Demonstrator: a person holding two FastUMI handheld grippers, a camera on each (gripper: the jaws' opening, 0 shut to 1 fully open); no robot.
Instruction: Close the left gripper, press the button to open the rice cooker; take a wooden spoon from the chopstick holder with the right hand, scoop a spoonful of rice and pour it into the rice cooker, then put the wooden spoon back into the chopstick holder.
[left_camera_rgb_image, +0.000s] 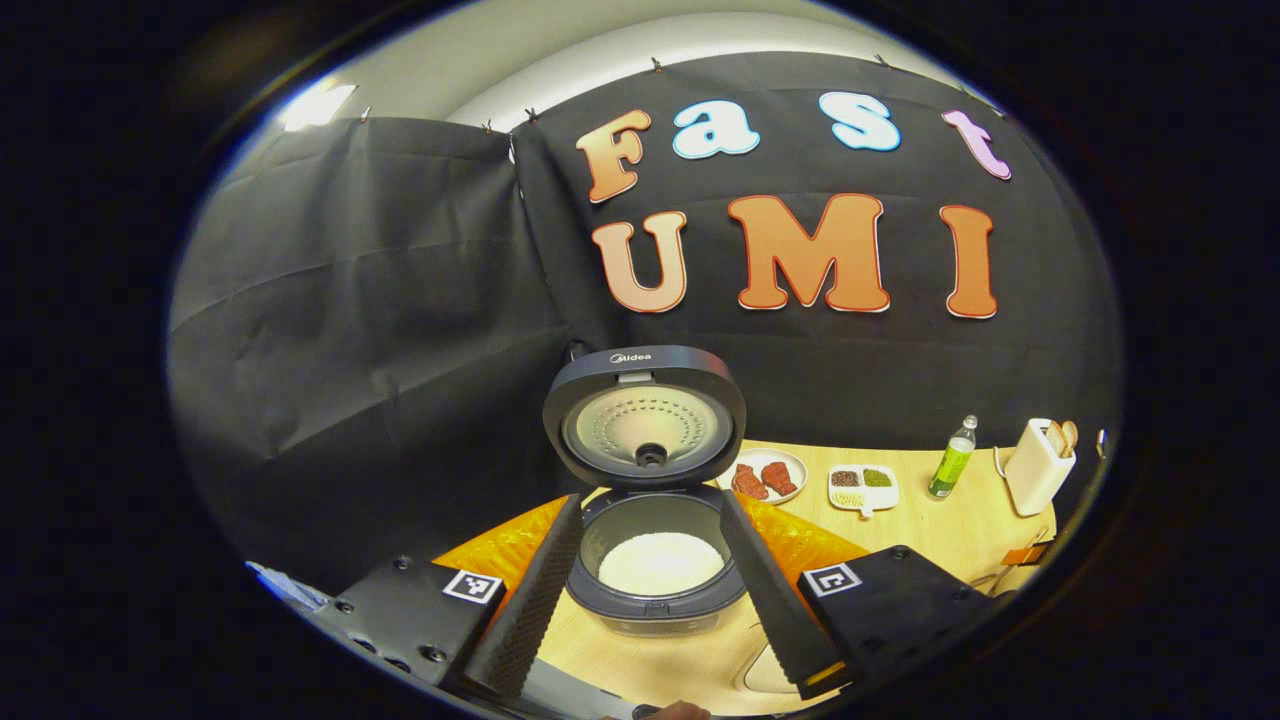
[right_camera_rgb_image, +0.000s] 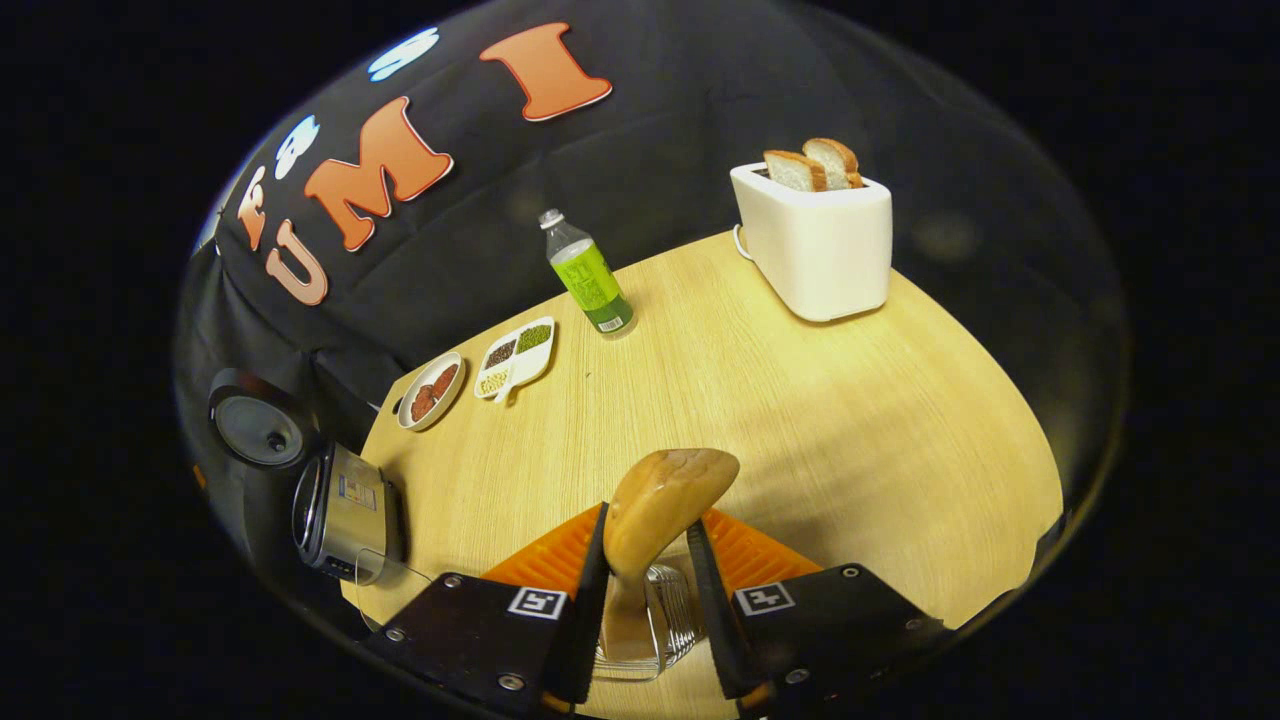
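Two views logged, operator. In your left gripper view, the left gripper (left_camera_rgb_image: 655, 600) hangs with its jaws released, spread wide on either side of the rice cooker (left_camera_rgb_image: 655, 575) without touching it. The cooker's lid (left_camera_rgb_image: 645, 415) stands upright, fully open, and a pale mound of rice (left_camera_rgb_image: 660, 562) lies in the inner pot. The cooker sits on an orange mat (left_camera_rgb_image: 520, 545) on the wooden desk (left_camera_rgb_image: 930, 535). Behind it to the right you have a plate of reddish food (left_camera_rgb_image: 765, 475), then a divided dish of grains (left_camera_rgb_image: 863, 488), a green bottle (left_camera_rgb_image: 952, 458) and a white toaster (left_camera_rgb_image: 1038, 465), all well apart from the cooker.

In your right gripper view, the right gripper (right_camera_rgb_image: 645, 610) has its jaws narrowed around the handle of the wooden spoon (right_camera_rgb_image: 655, 510). One finger lies against the handle; the other looks just beside it, so you cannot tell whether both press. The spoon's bowl points up and away from the camera, and the handle runs down into the clear ribbed chopstick holder (right_camera_rgb_image: 672, 612) between the fingers. Rice on the spoon cannot be made out. The holder stands over an orange mat (right_camera_rgb_image: 750, 550). At far left of this view the rice cooker (right_camera_rgb_image: 340, 510) appears on its side from the fisheye, lid open. The toaster (right_camera_rgb_image: 815, 245), with two bread slices (right_camera_rgb_image: 812, 165) in it, stands at the far edge of the desk (right_camera_rgb_image: 850, 420).
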